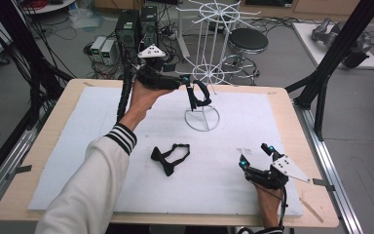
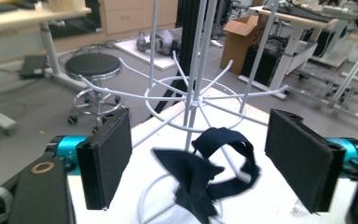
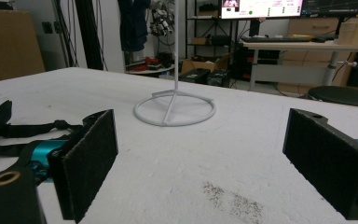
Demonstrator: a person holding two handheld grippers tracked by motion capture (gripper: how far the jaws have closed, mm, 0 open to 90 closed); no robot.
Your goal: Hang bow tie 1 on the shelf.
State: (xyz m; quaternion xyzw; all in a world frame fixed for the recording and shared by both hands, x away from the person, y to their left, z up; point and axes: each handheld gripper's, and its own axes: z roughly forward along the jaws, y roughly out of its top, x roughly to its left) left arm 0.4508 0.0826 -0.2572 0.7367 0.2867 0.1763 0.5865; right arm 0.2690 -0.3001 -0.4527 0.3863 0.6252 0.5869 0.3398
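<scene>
high view shows the left gripper (image 1: 189, 87) raised at the far side of the table (image 1: 39, 141), just beside the white wire rack (image 1: 209, 48). a dark bow tie (image 1: 199, 96) hangs on a low arm of the rack, right in front of this gripper. in the left gripper view the two jaws stand wide apart, the bow tie (image 2: 205, 175) is between them and a bit ahead, and the pads do not touch it; its strap is looped over a wire of the rack (image 2: 193, 100). so this gripper is open and holds nothing.

a second bow tie (image 1: 170, 158) lies flat on the white mat (image 1: 224, 180), near the middle, well apart from the rack.

the right gripper (image 1: 257, 155) rests low at the near right part of the mat. in the right gripper view its jaws are also wide open with only bare mat (image 3: 205, 154) between them. the round base of the rack (image 3: 175, 109) stands ahead of it, and the strap of the lying bow tie (image 3: 9, 130) is at the left edge.
</scene>
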